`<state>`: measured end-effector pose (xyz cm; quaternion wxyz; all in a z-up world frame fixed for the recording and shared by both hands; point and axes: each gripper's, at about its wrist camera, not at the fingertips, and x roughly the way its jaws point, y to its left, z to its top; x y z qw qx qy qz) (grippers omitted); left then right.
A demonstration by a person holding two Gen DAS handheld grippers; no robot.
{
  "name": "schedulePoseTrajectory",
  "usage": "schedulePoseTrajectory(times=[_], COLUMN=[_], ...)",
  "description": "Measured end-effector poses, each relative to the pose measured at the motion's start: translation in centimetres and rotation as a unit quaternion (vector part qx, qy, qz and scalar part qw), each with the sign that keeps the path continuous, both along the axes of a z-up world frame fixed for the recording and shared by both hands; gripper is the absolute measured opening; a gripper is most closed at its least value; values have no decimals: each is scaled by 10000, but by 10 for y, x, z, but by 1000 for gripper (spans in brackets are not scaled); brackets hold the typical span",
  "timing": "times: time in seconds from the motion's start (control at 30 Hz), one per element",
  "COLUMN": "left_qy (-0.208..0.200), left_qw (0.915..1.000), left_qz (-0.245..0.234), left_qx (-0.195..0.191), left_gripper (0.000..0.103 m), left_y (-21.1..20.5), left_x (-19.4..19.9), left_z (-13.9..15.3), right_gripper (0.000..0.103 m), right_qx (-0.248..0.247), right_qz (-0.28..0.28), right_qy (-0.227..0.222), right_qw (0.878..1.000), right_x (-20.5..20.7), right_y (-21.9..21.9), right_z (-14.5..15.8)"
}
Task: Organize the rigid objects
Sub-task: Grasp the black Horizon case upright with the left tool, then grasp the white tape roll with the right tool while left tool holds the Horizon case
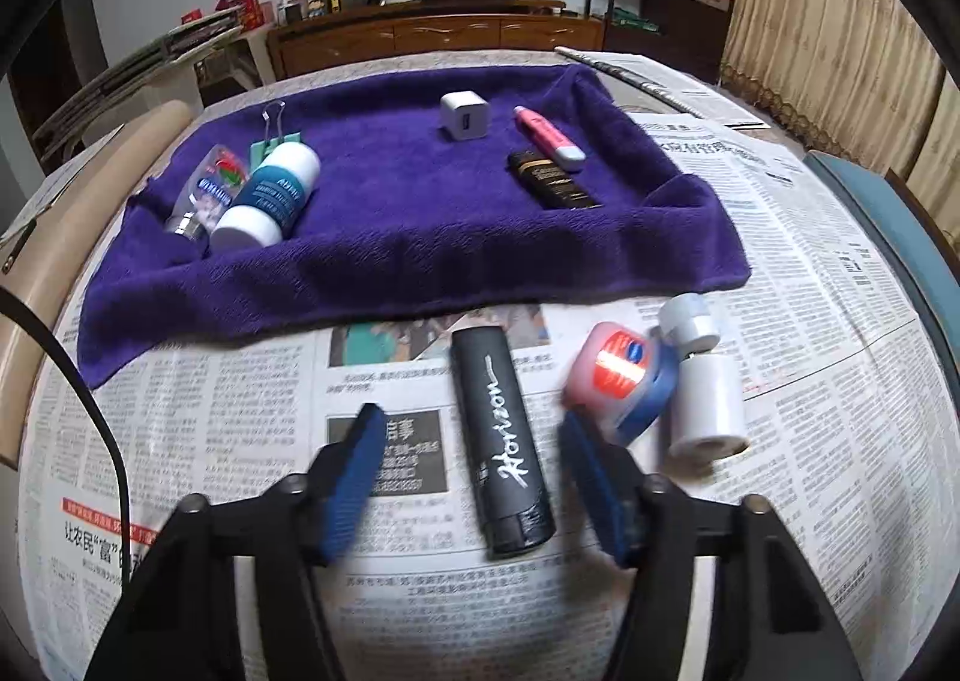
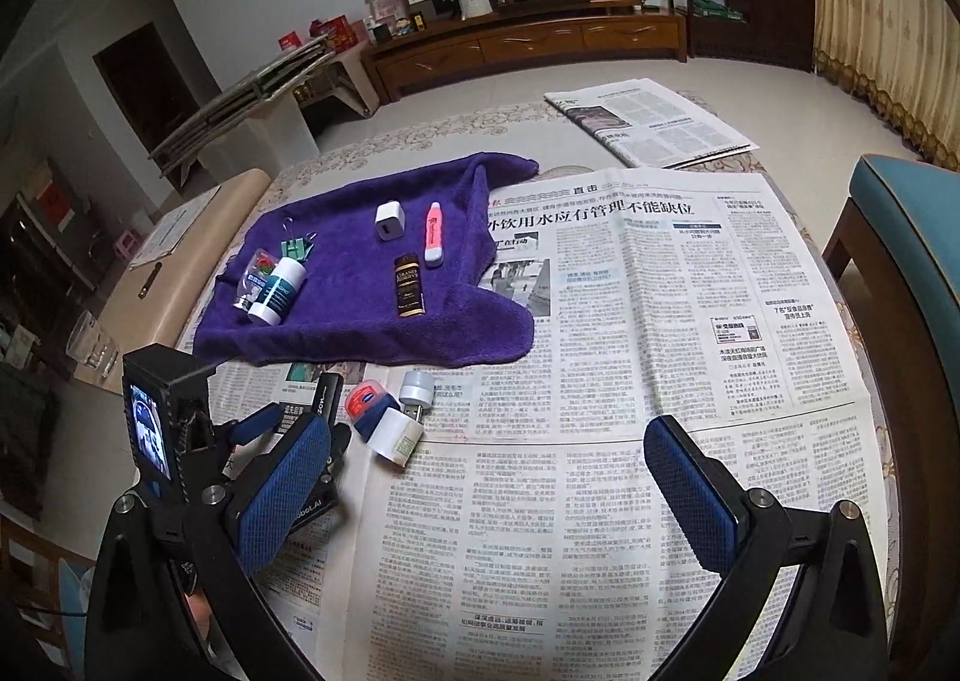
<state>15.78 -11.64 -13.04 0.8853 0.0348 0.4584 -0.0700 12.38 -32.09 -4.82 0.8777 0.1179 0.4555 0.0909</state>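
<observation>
Purple towel: spread on your newspaper-covered tabletop; six items lay on it.
Sorted, far side: white charger cube, pink marker, black "GRAND RESERVE" box.
Sorted, other end: teal-and-white bottle, clear bottle, green binder clip.
Unsorted, on newspaper: black "Horizon" tube, pink jar, white USB light, white cylinder.
Left gripper: your fingers straddled the Horizon tube, part-closed, gaps either side; nothing held.
Right gripper: fingers wide apart, empty.
Progress: roughly over half done.
</observation>
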Motion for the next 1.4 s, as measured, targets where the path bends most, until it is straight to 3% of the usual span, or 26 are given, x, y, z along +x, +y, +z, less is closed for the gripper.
schedulePoseTrajectory(times=[0.07,0.1,0.23,0.4,0.73,1.03,1.4], left_qy=[-28,-7,35,-14,-29,45,99], left_qw=[10000,10000,9991,9989,9968,9942,9937], left_qz=[-69,-81,-45,55,358,428,363], left_qx=[-11,-56,-418,-458,-718,-985,-1059], left_gripper=[22,21,21,21,21,21,21], left_y=[-1,0,12,28,77,100,100], left_x=[-2,-3,-7,-13,-13,-13,-12], left_z=[2,2,4,9,13,7,0], right_gripper=[103,103,103,103,100,80,80], right_qx=[-1,-7,-53,-174,-620,-822,-1161], right_qz=[-4,-4,20,141,376,216,-113], right_qy=[38,56,116,143,282,354,383], right_qw=[10000,10000,9999,9996,9970,9958,9924], right_x=[0,0,0,1,15,31,36], right_y=[-1,-1,2,11,63,100,93], right_z=[-2,-3,-6,-15,-64,-89,-100])
